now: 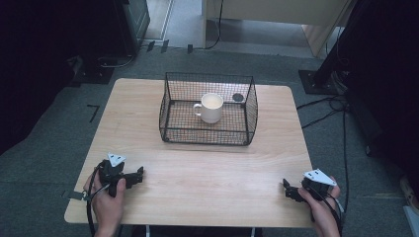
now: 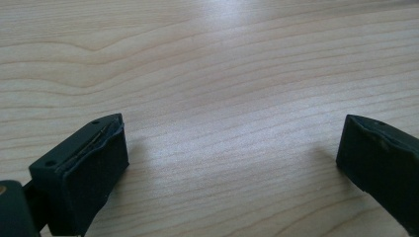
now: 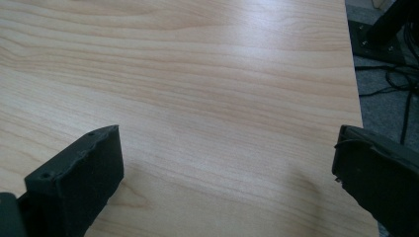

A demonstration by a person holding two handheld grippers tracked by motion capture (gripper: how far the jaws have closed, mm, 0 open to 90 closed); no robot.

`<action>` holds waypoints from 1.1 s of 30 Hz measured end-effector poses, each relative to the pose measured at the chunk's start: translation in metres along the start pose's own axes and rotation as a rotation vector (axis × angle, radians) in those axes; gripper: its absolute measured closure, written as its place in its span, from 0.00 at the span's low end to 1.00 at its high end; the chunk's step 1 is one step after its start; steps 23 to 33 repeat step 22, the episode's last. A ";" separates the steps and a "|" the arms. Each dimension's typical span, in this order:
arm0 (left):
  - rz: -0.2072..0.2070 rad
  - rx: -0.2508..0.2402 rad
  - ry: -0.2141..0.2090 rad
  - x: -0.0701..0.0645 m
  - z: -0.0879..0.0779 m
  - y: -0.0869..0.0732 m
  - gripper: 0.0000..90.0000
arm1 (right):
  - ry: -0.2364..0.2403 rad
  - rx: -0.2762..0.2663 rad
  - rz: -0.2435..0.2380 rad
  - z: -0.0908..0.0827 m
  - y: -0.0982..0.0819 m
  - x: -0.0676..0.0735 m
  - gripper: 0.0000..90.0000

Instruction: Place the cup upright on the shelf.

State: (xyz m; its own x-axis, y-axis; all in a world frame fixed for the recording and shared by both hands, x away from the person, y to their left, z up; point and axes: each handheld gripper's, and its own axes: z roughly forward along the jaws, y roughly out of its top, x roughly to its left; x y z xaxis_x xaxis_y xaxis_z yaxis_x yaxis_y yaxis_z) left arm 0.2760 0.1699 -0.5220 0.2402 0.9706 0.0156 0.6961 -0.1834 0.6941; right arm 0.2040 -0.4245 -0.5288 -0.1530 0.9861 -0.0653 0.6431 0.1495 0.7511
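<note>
A black wire basket (image 1: 170, 106) stands at the far middle of the wooden table (image 1: 197, 168). Inside it a white mug (image 1: 211, 107) stands upright, handle to the left, with a small dark round thing (image 1: 238, 97) behind it. My left gripper (image 1: 140, 174) rests at the near left, held by a hand, jaws wide apart over bare wood (image 2: 232, 143). My right gripper (image 1: 285, 186) sits at the near right corner, also held, open with nothing between its jaws (image 3: 227, 163).
The table's right edge (image 3: 356, 94) runs close beside my right gripper, with cables (image 1: 326, 106) and a black stand base (image 1: 316, 81) on the grey carpet beyond. Bare wood lies between the grippers and the basket.
</note>
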 end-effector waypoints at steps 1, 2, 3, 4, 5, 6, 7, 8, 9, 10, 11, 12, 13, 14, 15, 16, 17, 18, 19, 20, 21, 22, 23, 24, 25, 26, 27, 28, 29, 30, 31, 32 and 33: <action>0.000 0.000 0.000 0.000 0.000 0.000 0.00 | 0.002 0.000 -0.038 0.001 0.001 0.003 0.00; 0.000 0.000 0.000 0.000 0.000 0.000 0.00 | 0.002 0.000 -0.038 0.001 0.001 0.003 0.00; 0.000 0.000 0.000 0.000 0.000 0.000 0.00 | 0.000 -0.006 -0.057 0.001 0.001 0.006 0.00; 0.000 0.000 0.000 0.000 0.000 0.000 0.00 | 0.000 -0.006 -0.057 0.001 0.001 0.006 0.00; 0.000 0.000 0.000 0.000 0.000 0.000 0.00 | 0.020 -0.005 -0.063 0.001 0.001 0.007 0.00; 0.000 0.000 0.000 0.000 0.000 0.000 0.00 | 0.061 0.012 -0.045 0.002 0.001 0.007 0.00; -0.001 0.002 0.001 0.000 0.000 0.000 0.00 | 0.132 0.048 -0.001 0.004 0.003 0.007 0.00; -0.003 0.001 0.002 0.000 0.000 0.000 0.00 | 0.132 0.048 -0.001 0.004 0.003 0.007 0.00; -0.002 0.002 0.002 0.000 0.000 0.000 0.00 | 0.132 0.048 0.000 0.004 0.003 0.007 0.00; -0.002 0.002 0.002 0.000 0.000 0.000 0.00 | 0.132 0.048 -0.001 0.004 0.003 0.007 0.00; -0.002 0.002 0.002 0.000 0.000 0.000 0.00 | 0.132 0.048 -0.001 0.004 0.003 0.007 0.00; -0.002 0.002 0.002 0.000 0.000 0.000 0.00 | 0.132 0.048 -0.001 0.004 0.003 0.007 0.00; -0.002 0.002 0.002 0.000 0.000 0.000 0.00 | 0.132 0.048 -0.001 0.004 0.003 0.007 0.00; -0.002 0.002 0.002 0.000 0.000 0.000 0.00 | 0.132 0.048 -0.001 0.004 0.003 0.007 0.00; -0.002 0.002 0.002 0.000 0.000 0.000 0.00 | 0.132 0.048 -0.001 0.004 0.003 0.007 0.00; -0.002 0.002 0.002 0.000 0.000 0.000 0.00 | 0.132 0.048 0.000 0.004 0.003 0.007 0.00; -0.003 0.002 0.002 0.000 0.000 0.000 0.00 | 0.132 0.048 -0.001 0.004 0.003 0.007 0.00; -0.003 0.002 0.002 0.000 0.000 0.000 0.00 | 0.132 0.048 -0.001 0.004 0.003 0.007 0.00; -0.002 0.002 0.002 0.000 0.000 0.000 0.00 | 0.132 0.048 -0.001 0.004 0.003 0.007 0.00; -0.002 0.002 0.002 0.000 0.000 0.000 0.00 | 0.132 0.048 -0.001 0.004 0.003 0.007 0.00; -0.002 0.002 0.002 0.000 0.000 0.000 0.00 | 0.132 0.048 -0.001 0.004 0.003 0.007 0.00; -0.003 0.002 0.002 0.000 0.000 0.000 0.00 | 0.132 0.048 -0.001 0.004 0.003 0.007 0.00; -0.003 0.002 0.002 0.000 0.000 0.000 0.00 | 0.132 0.048 -0.001 0.004 0.003 0.007 0.00; -0.003 0.002 0.002 0.000 0.000 0.000 0.00 | 0.132 0.048 -0.001 0.004 0.003 0.007 0.00; -0.003 0.002 0.002 0.000 0.000 0.000 0.00 | 0.132 0.048 -0.001 0.004 0.003 0.007 0.00; -0.003 0.002 0.002 0.000 0.000 0.000 0.00 | 0.132 0.048 -0.001 0.004 0.003 0.007 0.00; -0.003 0.002 0.002 0.000 0.000 0.000 0.00 | 0.132 0.048 -0.001 0.004 0.003 0.007 0.00; -0.003 0.002 0.002 0.000 0.000 0.000 0.00 | 0.132 0.048 -0.001 0.004 0.003 0.007 0.00; -0.003 0.002 0.002 0.000 0.000 0.000 0.00 | 0.132 0.048 -0.001 0.004 0.003 0.007 0.00; -0.003 0.002 0.002 0.000 0.000 0.000 0.00 | 0.132 0.048 -0.001 0.004 0.003 0.007 0.00; -0.003 0.002 0.002 0.000 0.000 0.000 0.00 | 0.132 0.048 -0.001 0.004 0.003 0.007 0.00; -0.003 0.002 0.002 0.000 0.000 0.000 0.00 | 0.132 0.048 -0.001 0.004 0.003 0.007 0.00; -0.003 0.002 0.002 0.000 0.000 0.000 0.00 | 0.132 0.048 -0.001 0.004 0.003 0.007 0.00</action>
